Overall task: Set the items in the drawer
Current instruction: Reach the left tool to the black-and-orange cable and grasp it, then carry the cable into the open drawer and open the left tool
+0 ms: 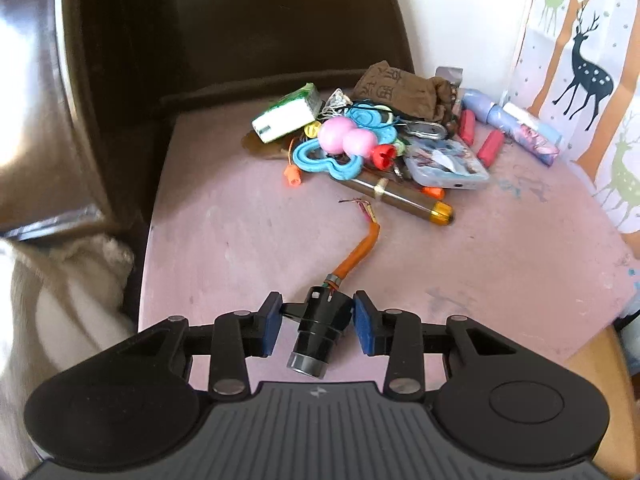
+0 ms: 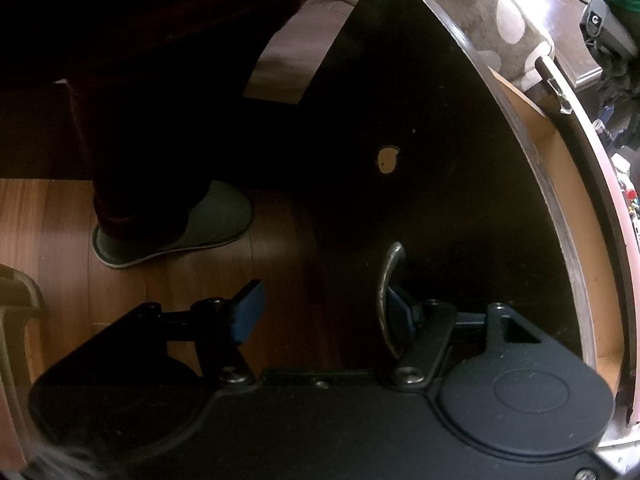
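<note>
In the left wrist view my left gripper [image 1: 314,326] is shut on a black cylindrical plug [image 1: 318,330] with an orange cable [image 1: 358,254] trailing forward, held just above the pink tabletop [image 1: 240,232]. A pile of small items [image 1: 372,140] lies farther back: pink balls, a blue toy, a green-white box, a brown tube, a phone case. In the right wrist view my right gripper [image 2: 324,312] is open, its right finger [image 2: 402,312] hooked behind the metal handle [image 2: 386,292] of the dark drawer front [image 2: 440,160]. The drawer stands slightly open, showing a wooden side [image 2: 560,184].
A dark chair back [image 1: 240,20] stands behind the table. A deer-print curtain [image 1: 580,60] hangs at the right. Below, a wooden floor [image 2: 48,220] and a person's slippered foot [image 2: 180,228] lie left of the drawer.
</note>
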A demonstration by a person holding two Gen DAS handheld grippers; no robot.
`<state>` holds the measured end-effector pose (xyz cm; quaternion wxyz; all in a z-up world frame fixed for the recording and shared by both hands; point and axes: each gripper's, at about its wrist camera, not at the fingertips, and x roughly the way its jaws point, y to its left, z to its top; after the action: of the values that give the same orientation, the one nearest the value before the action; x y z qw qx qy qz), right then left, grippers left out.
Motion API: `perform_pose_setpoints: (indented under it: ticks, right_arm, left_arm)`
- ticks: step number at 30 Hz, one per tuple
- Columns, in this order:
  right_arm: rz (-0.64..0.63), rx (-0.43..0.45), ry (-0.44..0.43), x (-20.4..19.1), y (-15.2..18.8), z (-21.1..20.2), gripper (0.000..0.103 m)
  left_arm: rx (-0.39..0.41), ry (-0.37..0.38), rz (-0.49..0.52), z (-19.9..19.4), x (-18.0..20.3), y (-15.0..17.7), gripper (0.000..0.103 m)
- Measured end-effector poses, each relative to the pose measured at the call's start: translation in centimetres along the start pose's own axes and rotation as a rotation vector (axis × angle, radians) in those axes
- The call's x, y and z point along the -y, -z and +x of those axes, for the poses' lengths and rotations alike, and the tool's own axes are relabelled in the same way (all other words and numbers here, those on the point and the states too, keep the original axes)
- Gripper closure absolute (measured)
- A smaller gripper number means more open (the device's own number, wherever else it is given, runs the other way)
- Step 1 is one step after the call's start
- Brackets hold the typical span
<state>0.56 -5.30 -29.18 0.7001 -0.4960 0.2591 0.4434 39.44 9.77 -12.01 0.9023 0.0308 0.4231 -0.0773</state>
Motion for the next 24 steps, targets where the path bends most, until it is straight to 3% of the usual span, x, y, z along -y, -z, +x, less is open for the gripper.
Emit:
perform_pose_setpoints:
  ticks: [7,13,18,24]
  right_arm:
    - [-0.016,0.0,0.004,-0.2,0.0,0.1,0.036]
    - [-0.02,-0.003,0.007,-0.3,-0.1,0.2,0.036]
    - [-0.019,-0.006,0.008,-0.4,-0.1,0.3,0.036]
    - [-0.019,-0.007,0.006,-0.3,-0.1,0.3,0.036]
  left_arm:
    - [0.045,0.029,-0.146,-4.2,1.0,3.0,0.067]
    - [0.065,0.105,-0.15,-8.4,4.7,6.1,0.067]
    - [0.013,0.167,-0.13,-9.6,8.5,9.3,0.067]
    - [-0.1,0.163,-0.139,-6.9,11.0,12.6,0.067]
